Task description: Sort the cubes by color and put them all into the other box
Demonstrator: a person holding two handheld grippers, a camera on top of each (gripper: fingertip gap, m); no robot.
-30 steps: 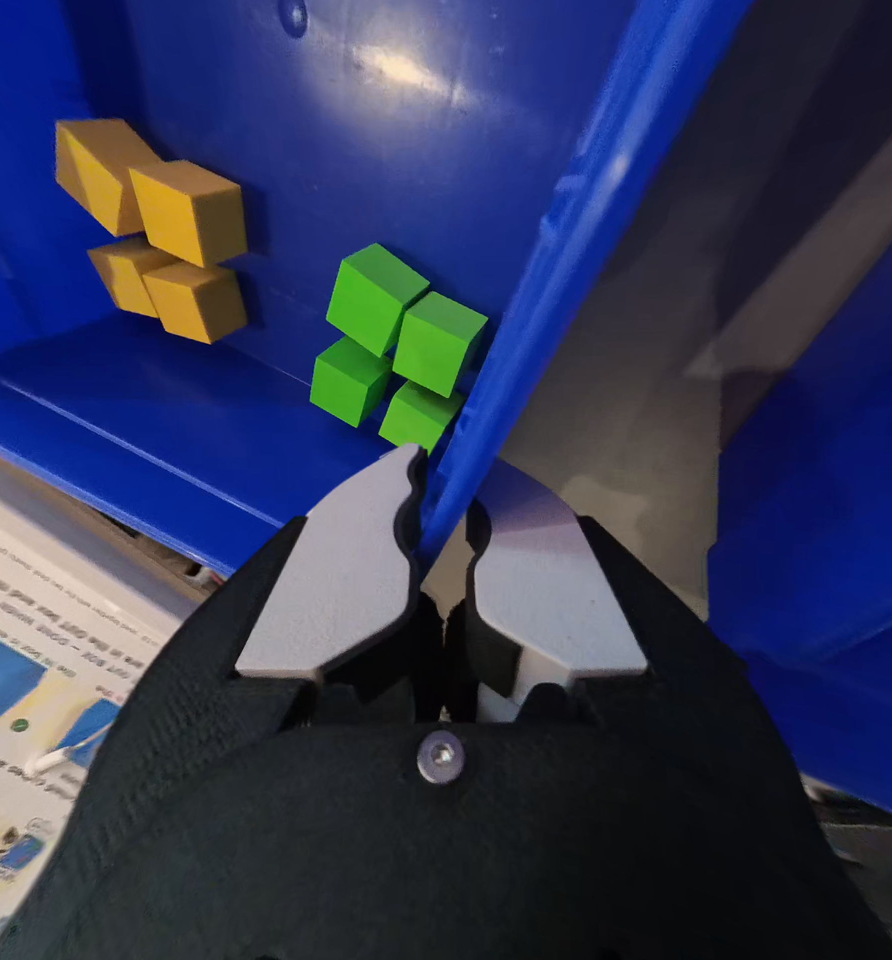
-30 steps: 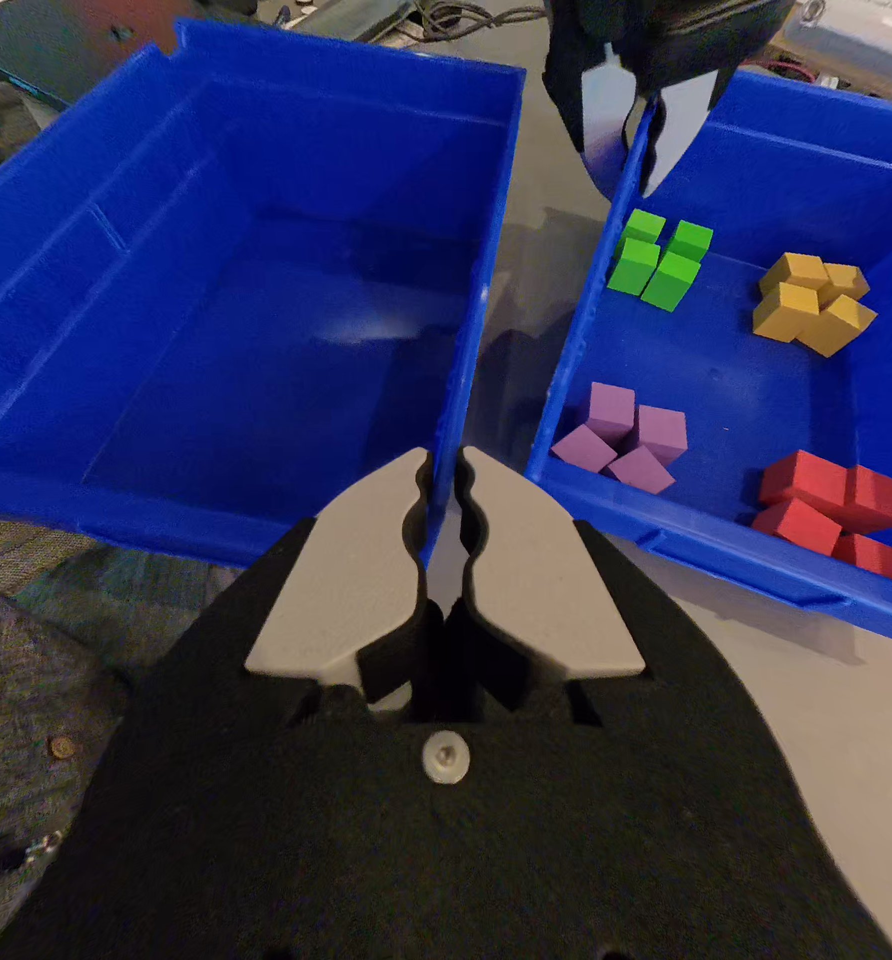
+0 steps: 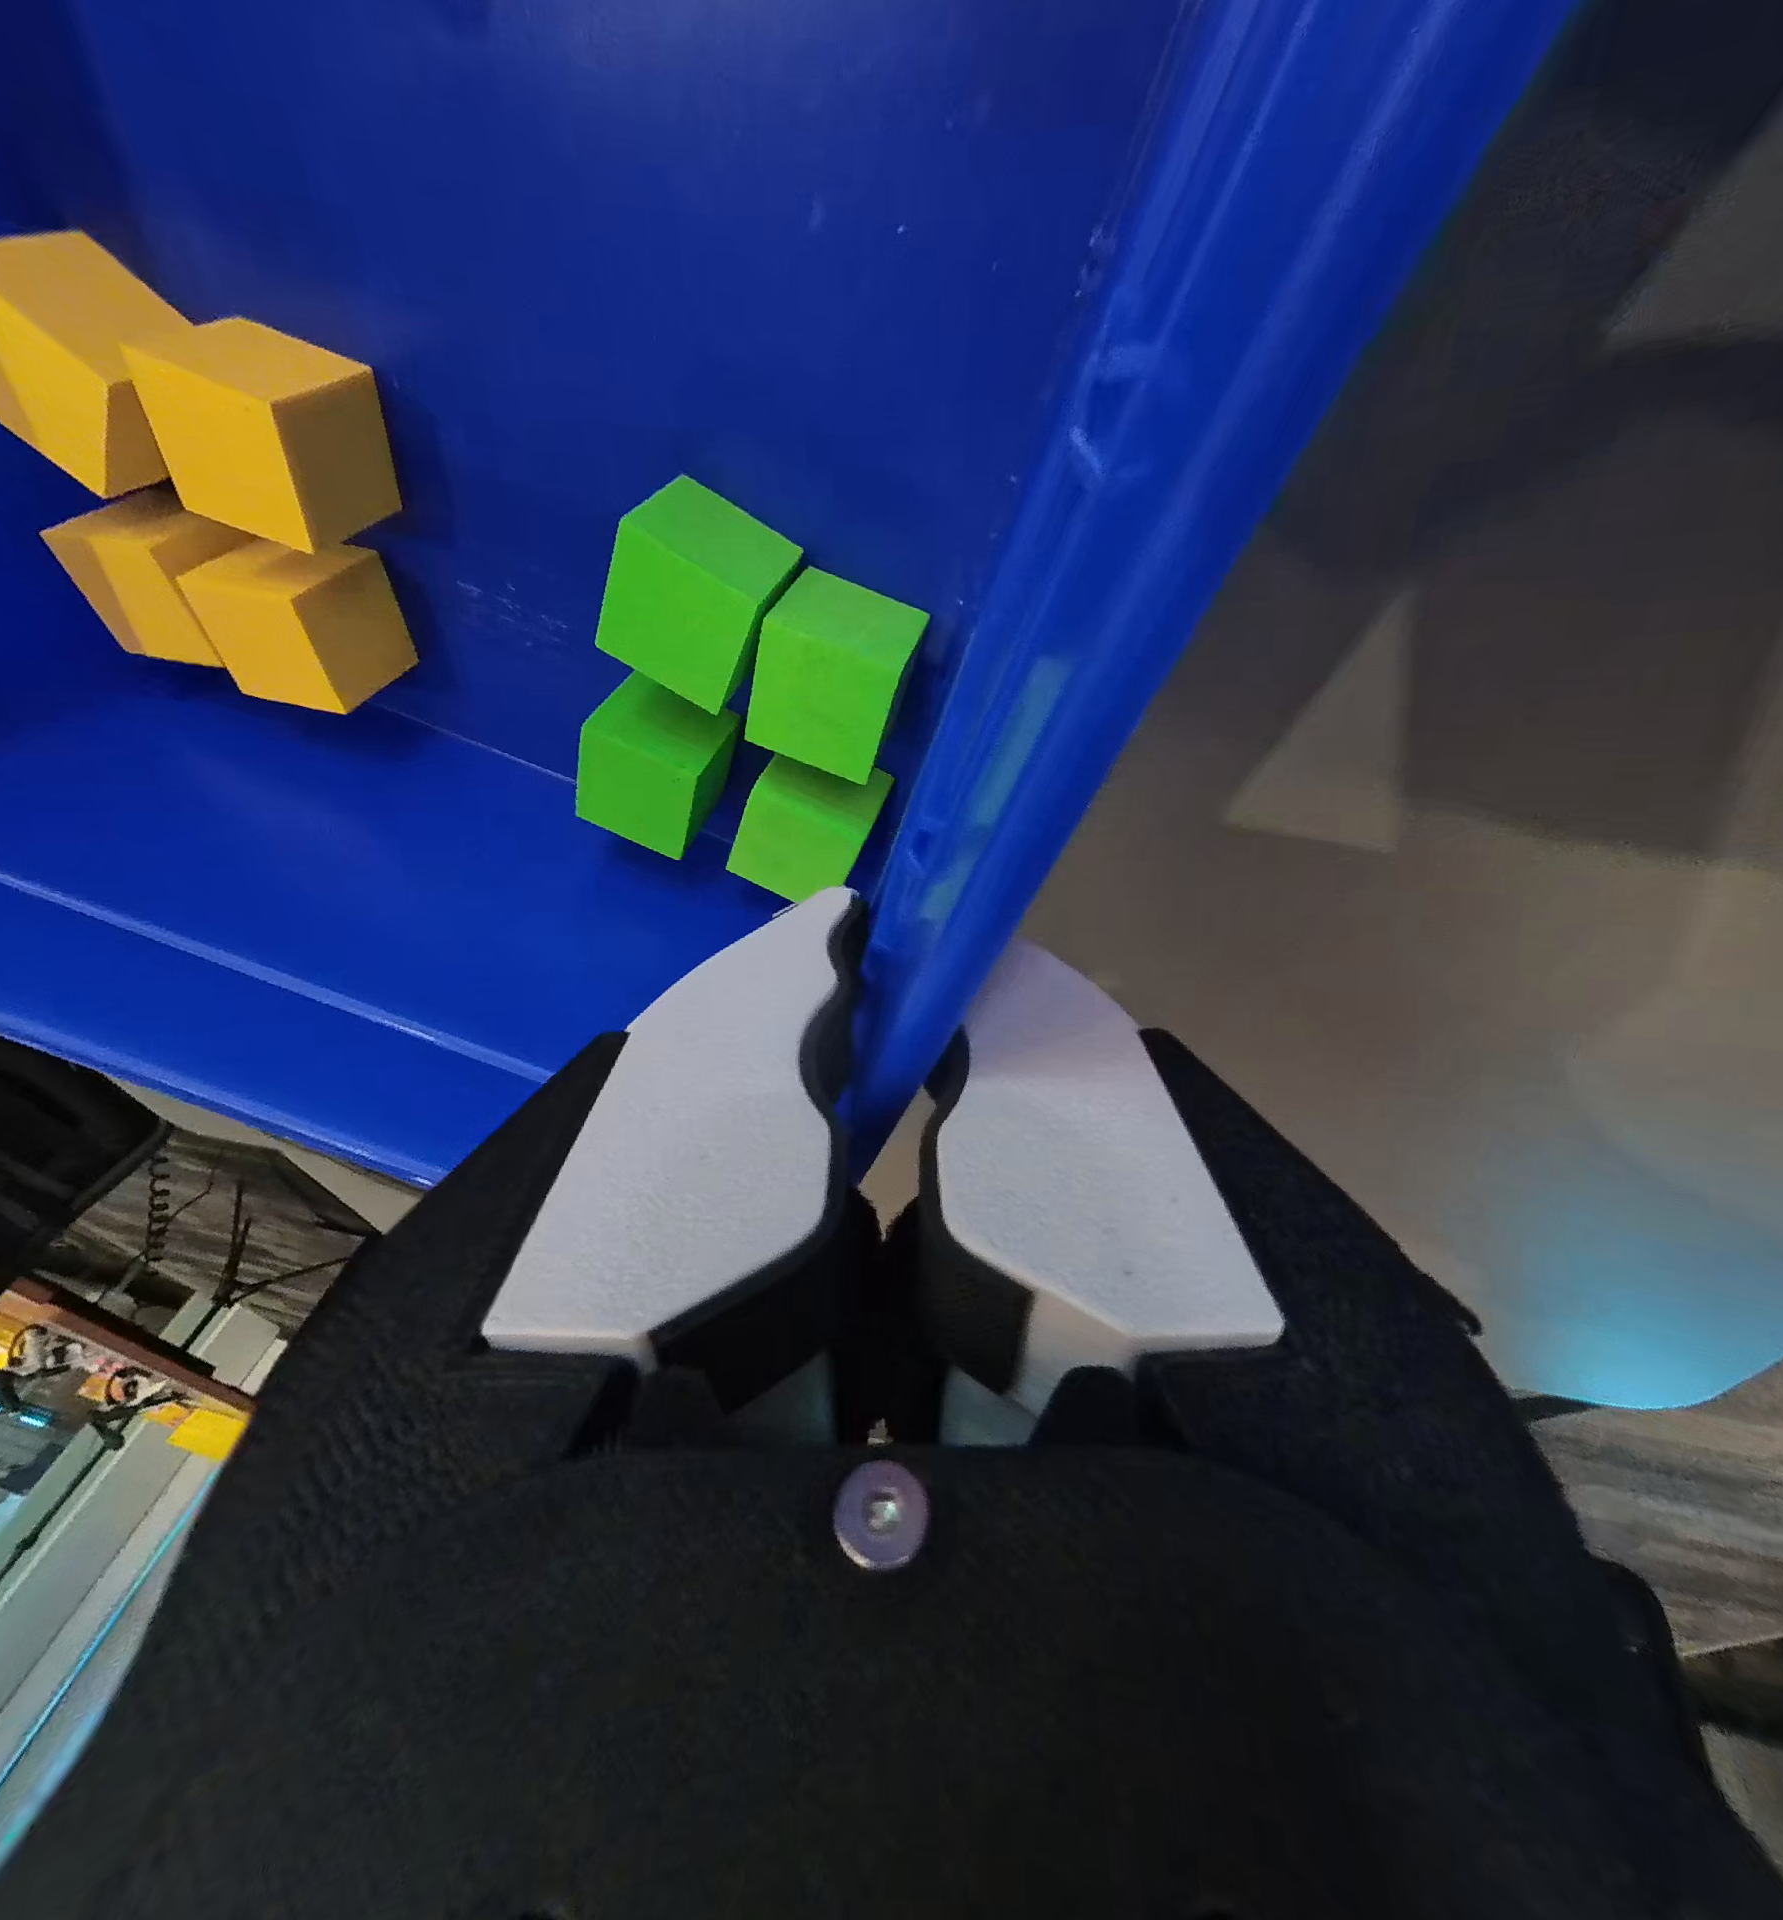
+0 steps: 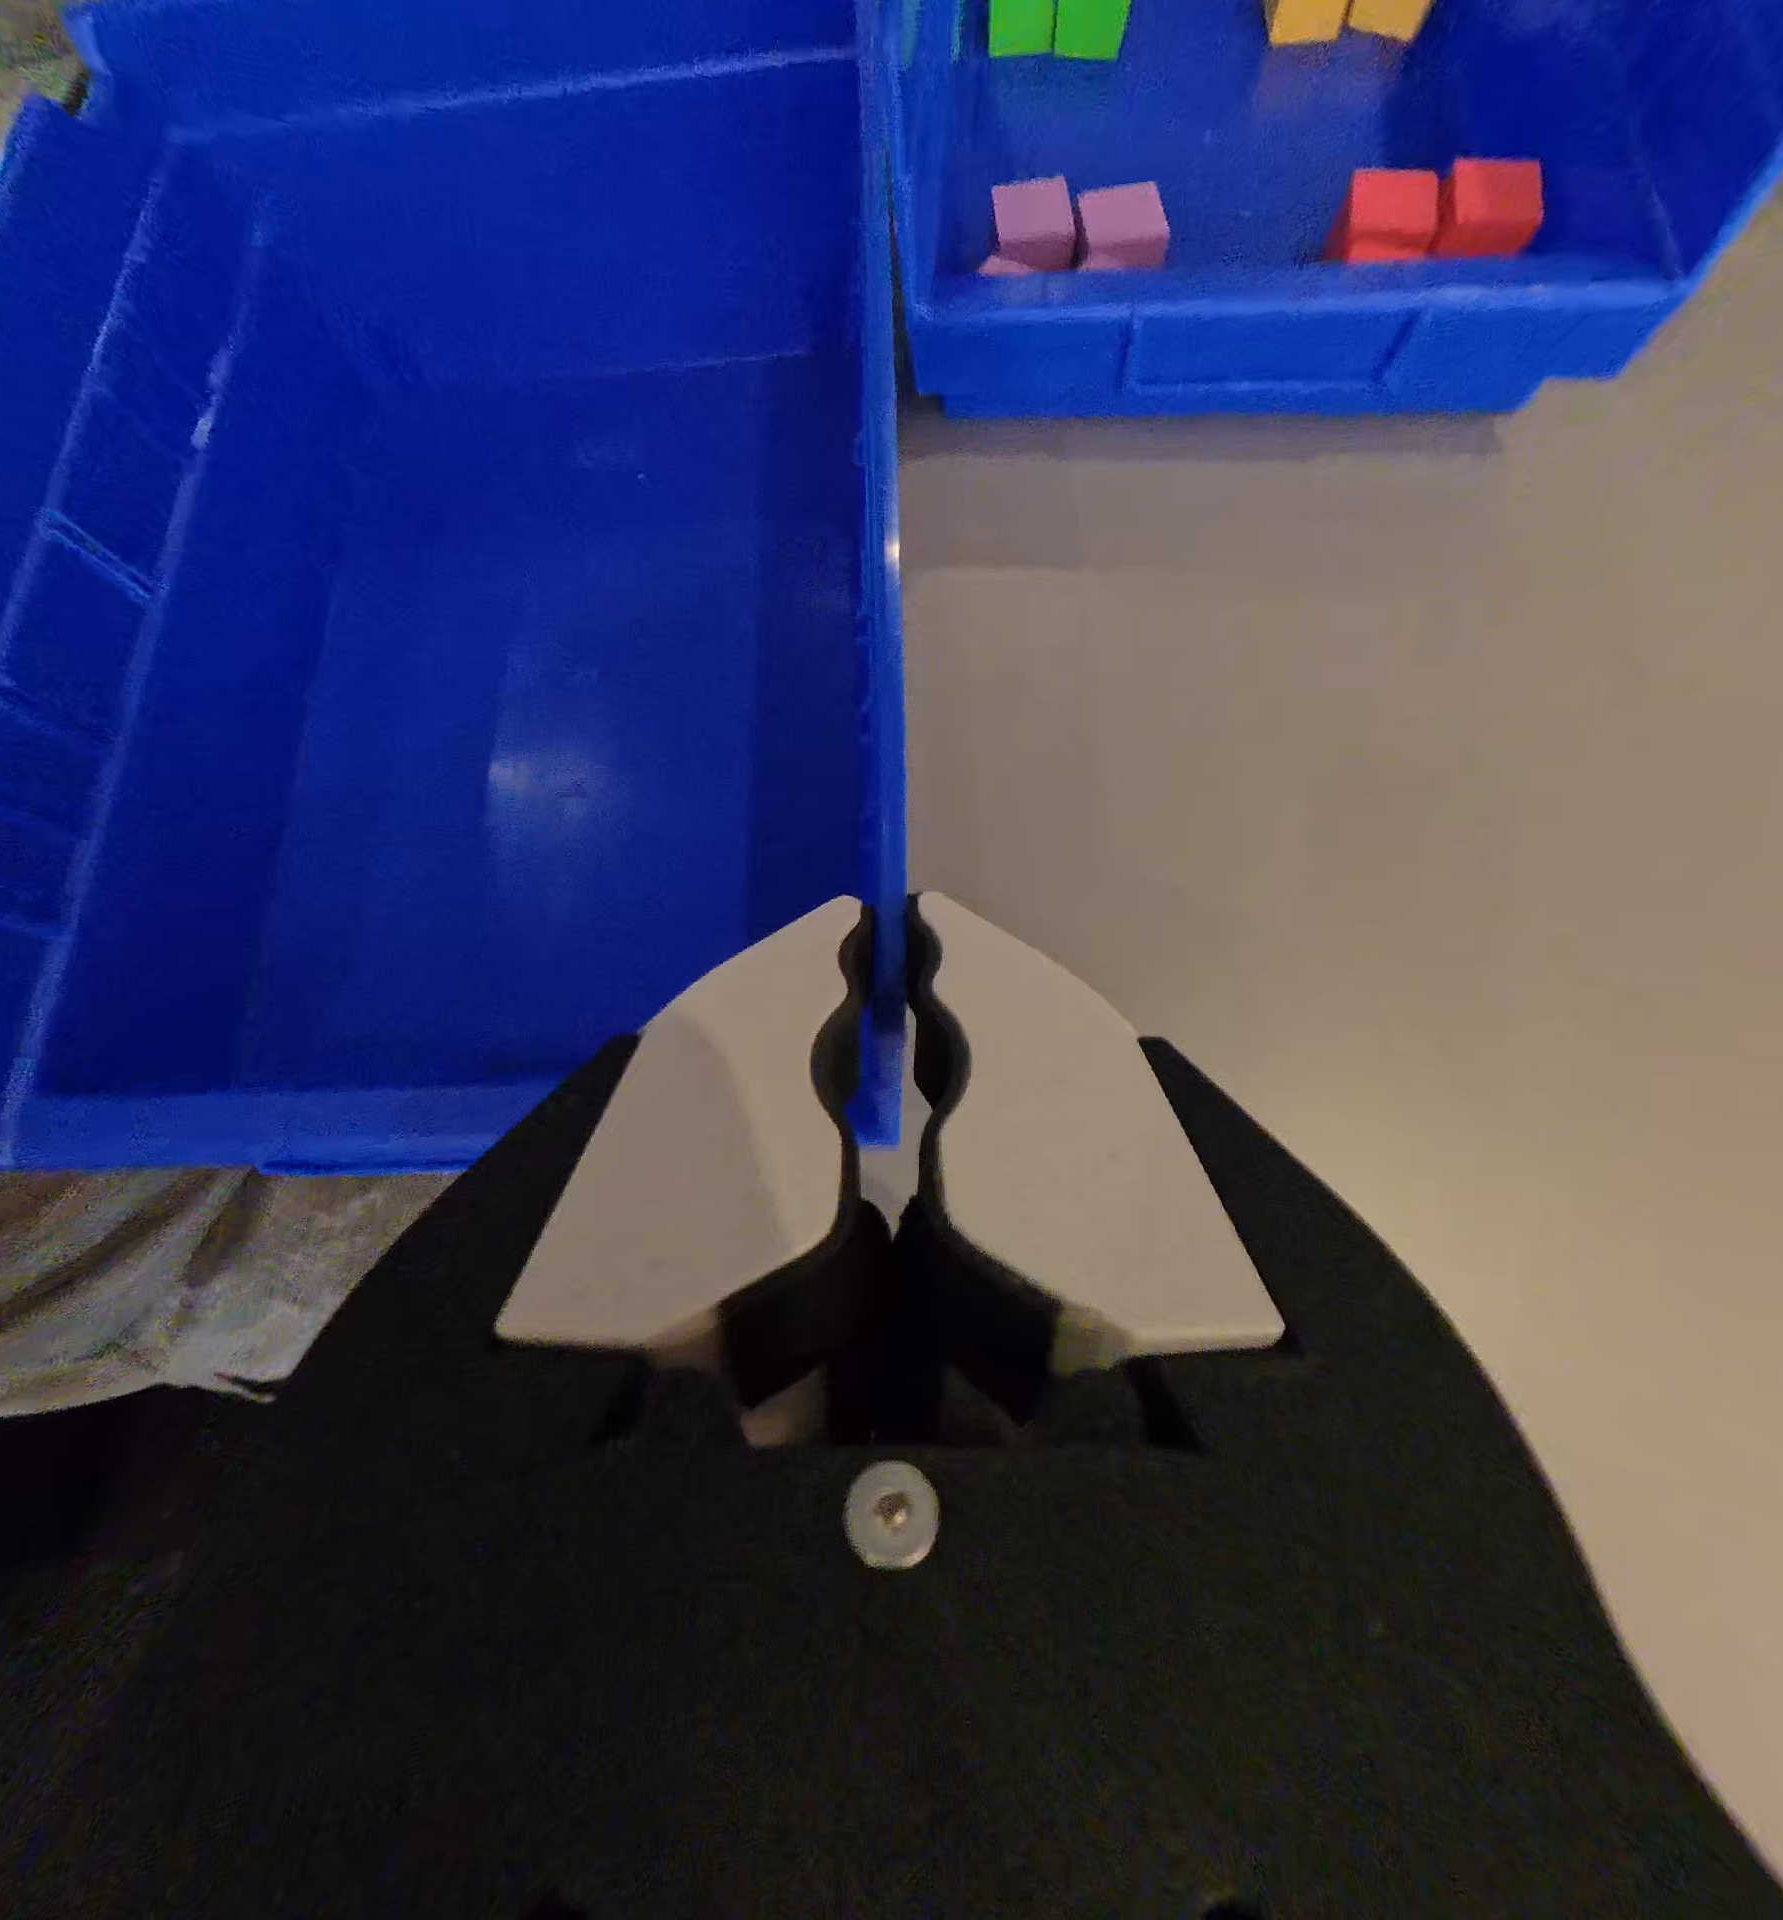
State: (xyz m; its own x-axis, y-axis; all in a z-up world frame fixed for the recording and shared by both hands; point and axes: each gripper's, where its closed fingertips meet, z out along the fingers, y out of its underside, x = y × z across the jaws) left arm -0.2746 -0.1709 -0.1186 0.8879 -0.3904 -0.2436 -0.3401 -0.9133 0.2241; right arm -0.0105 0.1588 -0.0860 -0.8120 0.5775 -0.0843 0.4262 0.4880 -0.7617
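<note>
Left tongs (image 3: 892,1023) clamped the block bin's wall (image 3: 1126,499), right tongs (image 4: 889,1013) the empty bin's wall (image 4: 879,623); only the right view showed purple blocks (image 4: 1079,227).

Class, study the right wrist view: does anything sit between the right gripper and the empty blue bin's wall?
Nothing visible does. The right gripper is shut directly on the empty bin's right wall; only bare table lies beside it, and the block-filled bin sits farther off.
</note>
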